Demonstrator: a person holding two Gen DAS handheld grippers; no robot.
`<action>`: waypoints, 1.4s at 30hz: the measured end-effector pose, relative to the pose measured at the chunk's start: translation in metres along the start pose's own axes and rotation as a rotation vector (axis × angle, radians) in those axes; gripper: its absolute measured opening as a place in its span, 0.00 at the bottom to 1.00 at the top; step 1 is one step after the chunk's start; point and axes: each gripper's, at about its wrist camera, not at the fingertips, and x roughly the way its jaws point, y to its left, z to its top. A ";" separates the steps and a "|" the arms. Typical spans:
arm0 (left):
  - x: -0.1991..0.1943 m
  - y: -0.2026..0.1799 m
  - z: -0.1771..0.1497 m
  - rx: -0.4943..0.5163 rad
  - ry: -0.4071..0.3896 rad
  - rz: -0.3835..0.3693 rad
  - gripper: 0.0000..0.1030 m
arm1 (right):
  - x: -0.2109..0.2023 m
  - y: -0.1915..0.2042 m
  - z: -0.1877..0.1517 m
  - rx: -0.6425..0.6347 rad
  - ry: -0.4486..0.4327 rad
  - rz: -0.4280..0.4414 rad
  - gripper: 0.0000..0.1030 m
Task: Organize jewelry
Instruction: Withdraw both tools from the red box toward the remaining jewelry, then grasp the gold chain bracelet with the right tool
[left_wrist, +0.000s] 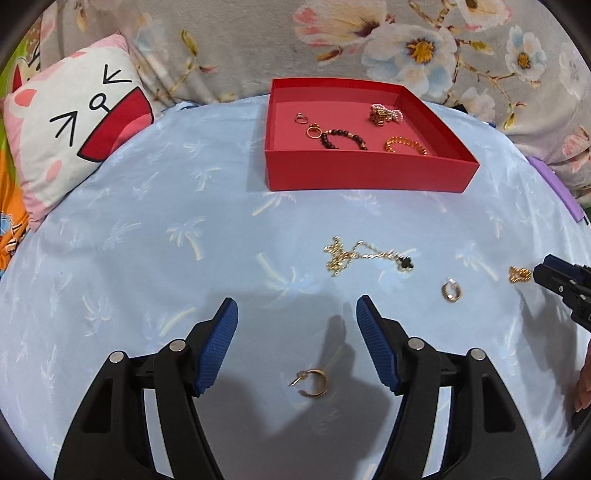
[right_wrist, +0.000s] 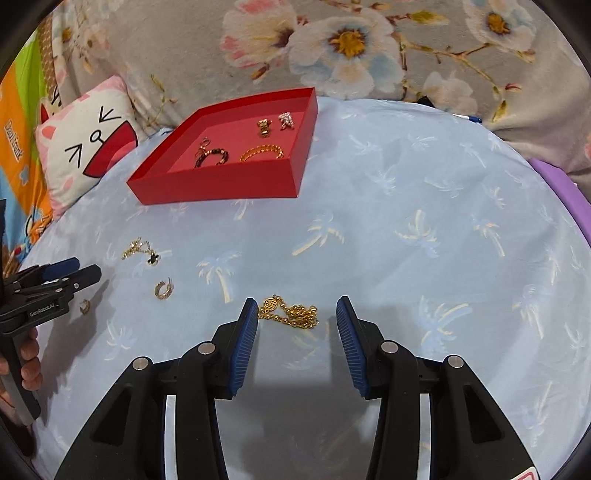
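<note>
Pale blue cloth (left_wrist: 147, 229) printed with palm trees covers the whole work surface, and a grey floral blanket (left_wrist: 258, 40) rises behind it. Using the red tray (left_wrist: 369, 173) as landmark: it sits at the far side of the cloth, with a cat-face cushion (left_wrist: 74, 122) off to its left and a purple edge (right_wrist: 561, 188) showing off to its right.

Inside the tray lie a dark beaded bracelet (left_wrist: 345, 138), a gold chain bracelet (left_wrist: 404, 144), a small ring (left_wrist: 301, 118) and a pearl-and-gold piece (left_wrist: 386, 114).

On the cloth in front of the tray, well apart from it, lies a thin gold necklace with a black clover charm (left_wrist: 364, 256). Nearer than that, a ribbed hoop earring (left_wrist: 452, 290) lies alone.

The left gripper (left_wrist: 297, 306) hovers with its jaws spread wide; a gold hoop earring (left_wrist: 314, 382) lies on the cloth between and beneath its blue pads (left_wrist: 218, 347), untouched. The right gripper (right_wrist: 297, 308) is likewise spread wide, with a bunched gold chain with a round medallion (right_wrist: 291, 312) lying between its fingertips, one end just beside the left pad (right_wrist: 245, 343). Nothing blocks the way from either piece to the tray.
</note>
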 end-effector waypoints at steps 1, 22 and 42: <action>0.000 -0.001 -0.002 0.004 -0.006 0.007 0.63 | 0.002 0.001 -0.001 -0.005 0.001 -0.007 0.43; 0.005 -0.017 -0.014 0.061 -0.007 -0.017 0.67 | 0.017 0.009 -0.005 -0.031 0.045 -0.049 0.10; 0.036 -0.023 0.023 0.070 0.017 -0.087 0.53 | 0.013 0.016 -0.008 -0.020 0.062 -0.011 0.08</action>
